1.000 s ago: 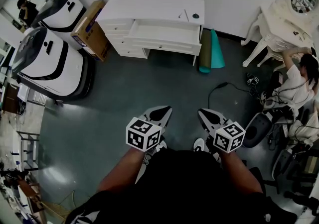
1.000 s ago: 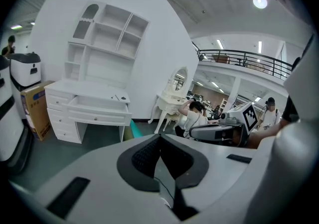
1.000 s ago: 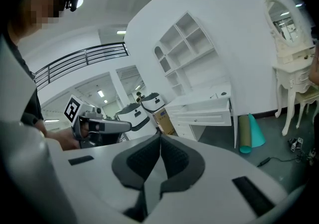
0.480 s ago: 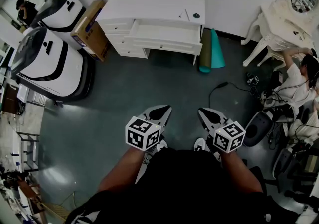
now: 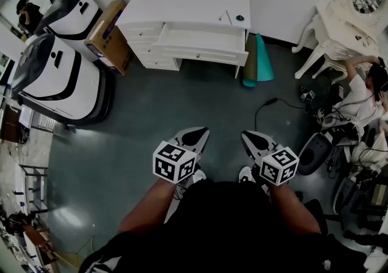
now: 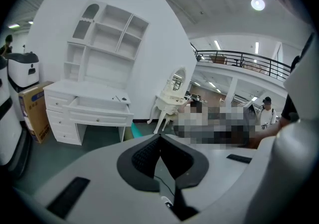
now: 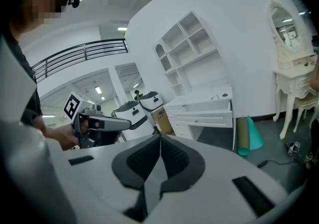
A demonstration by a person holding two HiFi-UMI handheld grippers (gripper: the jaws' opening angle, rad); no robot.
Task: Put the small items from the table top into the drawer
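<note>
Desk drawer (image 5: 203, 38) interior shows only in head view.

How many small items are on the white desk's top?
2 visible: a thin pen-like item and a small dark round item, side by side near the right end of the desk top, behind the open drawer. Others may be too small to see.

You hold two grippers: the left gripper (image 5: 195, 136) and the right gripper (image 5: 254, 139). You face one white table (image 5: 182, 6) with one open drawer (image 5: 200, 40), and two small things lie on top of it: one thin stick (image 5: 228, 17) and one dark round thing (image 5: 240, 18). Nearby you can see two big white machines (image 5: 53, 74), one brown box (image 5: 109, 35) and two rolled mats (image 5: 264, 62).
</note>
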